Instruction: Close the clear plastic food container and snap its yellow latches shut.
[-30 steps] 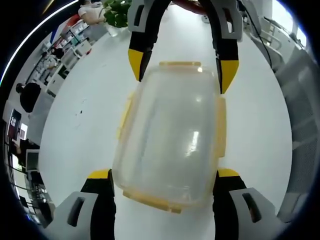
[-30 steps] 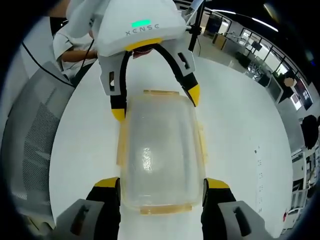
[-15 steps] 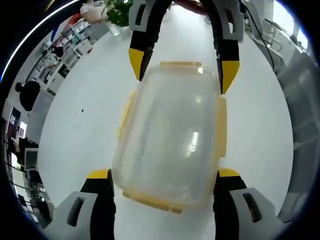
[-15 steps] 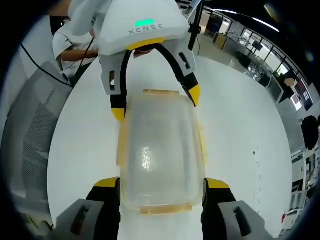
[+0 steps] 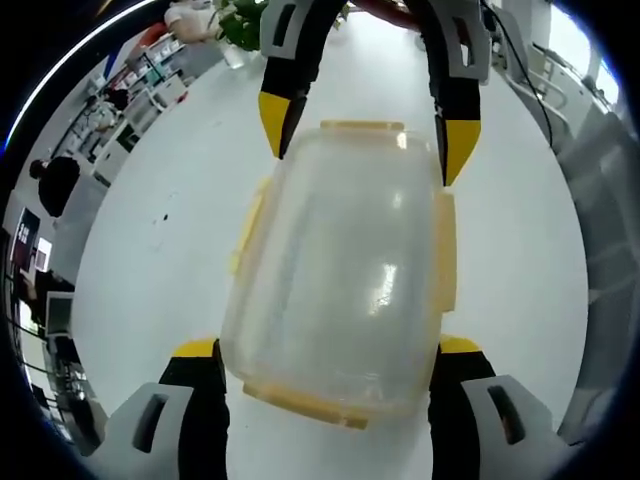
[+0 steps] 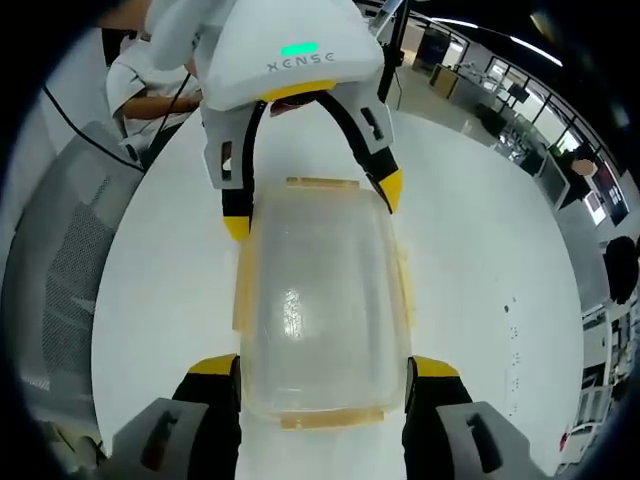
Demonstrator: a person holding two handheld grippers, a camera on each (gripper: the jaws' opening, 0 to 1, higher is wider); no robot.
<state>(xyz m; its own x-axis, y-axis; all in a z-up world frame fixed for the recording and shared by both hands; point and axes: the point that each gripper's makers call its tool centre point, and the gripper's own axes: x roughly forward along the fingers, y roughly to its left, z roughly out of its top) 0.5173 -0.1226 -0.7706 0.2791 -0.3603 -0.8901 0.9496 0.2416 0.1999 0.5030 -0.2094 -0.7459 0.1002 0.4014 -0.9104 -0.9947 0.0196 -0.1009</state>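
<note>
- Left gripper view: the left gripper [image 5: 325, 350] stands spread wide, its two yellow-tipped jaws flanking the near end of the clear plastic food container [image 5: 345, 260], which lies on the white table [image 5: 150, 250] directly ahead. Whether the jaws press on its walls I cannot tell. The right gripper [image 5: 362, 135] comes in from the far side, also spread, one tip at each far corner.
- The lid sits on the box. A yellow latch [image 5: 447, 250] runs along the side just past the jaw on the view's right, and another latch [image 5: 305, 402] sits at the near end between the jaws.
- Right gripper view: the right gripper [image 6: 322, 368] brackets the container [image 6: 320, 300] the same way, with the left gripper [image 6: 310, 205] at the far end.
- Judgement: the closing looks done and the latching is in hand. The latches appear to splay outward, though I cannot be sure. The next move calls for one gripper steadying the box while the other presses a latch down against the wall.
</note>
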